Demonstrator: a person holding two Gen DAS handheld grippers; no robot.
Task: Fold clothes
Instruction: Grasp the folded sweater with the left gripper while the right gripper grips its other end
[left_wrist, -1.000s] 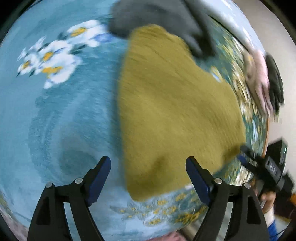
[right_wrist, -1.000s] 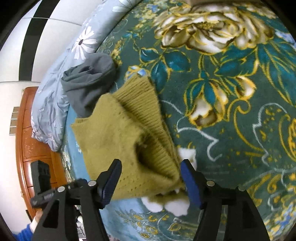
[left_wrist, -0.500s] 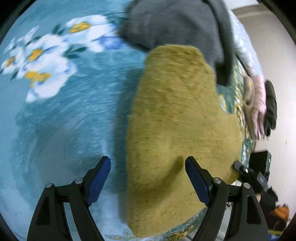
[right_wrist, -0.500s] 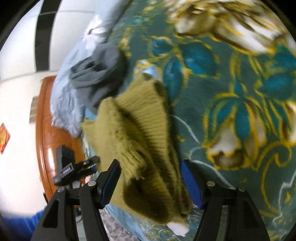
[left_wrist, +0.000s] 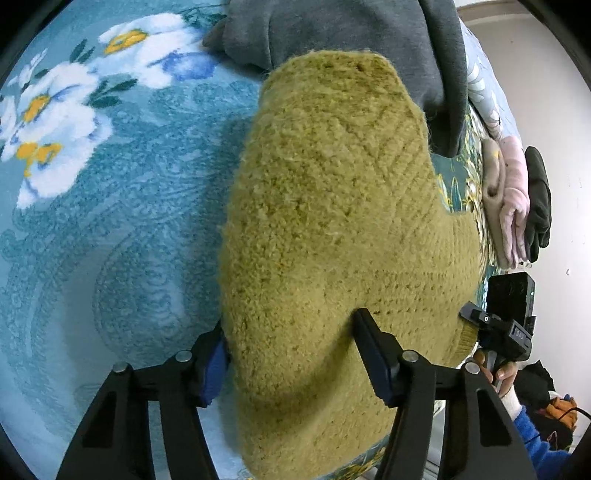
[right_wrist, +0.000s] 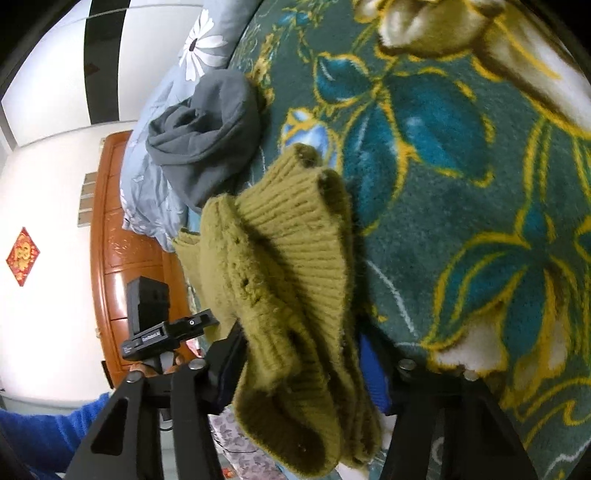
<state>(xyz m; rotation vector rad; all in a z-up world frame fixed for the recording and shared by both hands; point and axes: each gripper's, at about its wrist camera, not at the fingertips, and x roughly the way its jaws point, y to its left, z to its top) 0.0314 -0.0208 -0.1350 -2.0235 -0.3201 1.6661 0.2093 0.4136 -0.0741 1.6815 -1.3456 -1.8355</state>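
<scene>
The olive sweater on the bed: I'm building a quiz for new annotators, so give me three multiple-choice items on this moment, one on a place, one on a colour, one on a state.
1. Which garment lies just beyond the sweater?
A. a grey garment
B. a red towel
C. a striped shirt

2. What colour are the pads on the gripper fingers?
A. blue
B. orange
C. white

3. How does the right gripper stand toward the sweater?
A. away from it, open over bare blanket
B. closed on a bunched part of it
C. resting on the grey garment

Answers: 1 A, the grey garment lies at the sweater's far edge in both views. 2 A, a blue pad shows on a finger of the left gripper. 3 B, folded knit fills the gap between the right fingers.
</scene>
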